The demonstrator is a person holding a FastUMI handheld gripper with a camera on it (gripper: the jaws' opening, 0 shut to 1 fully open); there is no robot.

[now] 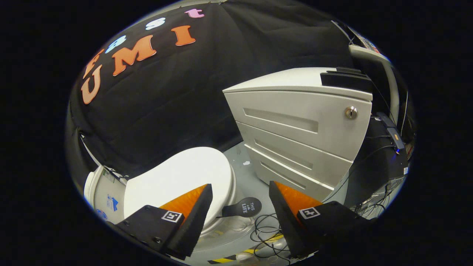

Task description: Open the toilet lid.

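A white toilet stands on the floor below me with its lid down flat over the bowl. Its white tank sits behind the lid, against the black cloth wall. My gripper hangs above the front part of the toilet, open, with a wide gap between the fingers and nothing held. One finger overlaps the lid's front edge in the picture; the other finger is over the floor to the side of the bowl. Whether any finger touches the lid I cannot tell.
A grey drawer cabinet with a key lock stands close beside the toilet. A dark round tag and a tangle of black cables lie on the floor ahead of the fingers. Yellow-black tape marks the floor. Dark equipment stands past the cabinet.
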